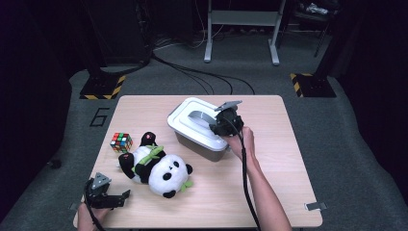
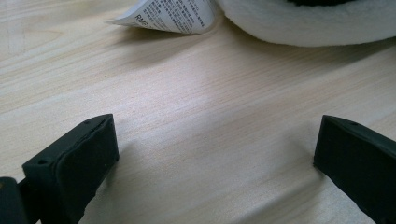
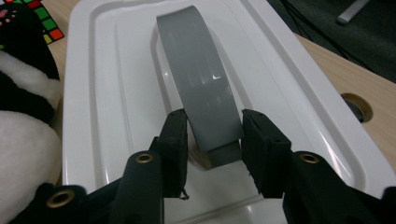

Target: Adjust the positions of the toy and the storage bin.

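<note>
— From above, the right gripper (image 1: 222, 126) sits on the white box lid (image 1: 185, 118). Pinching the grey handle (image 1: 199, 116)?

— Its own camera shows jaws bracketing it, slightly apart. The handle runs lengthwise, pointing away. The left gripper (image 1: 115, 199) rests spread near the panda (image 1: 156, 166).

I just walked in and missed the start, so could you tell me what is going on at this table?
A person works with a gripper in each hand. The right gripper sits at the grey handle on the white lid of the storage box, its jaws either side of the handle with small gaps showing. The left gripper rests open near the table's front corner, beside the panda plush. A puzzle cube lies beyond.
</note>
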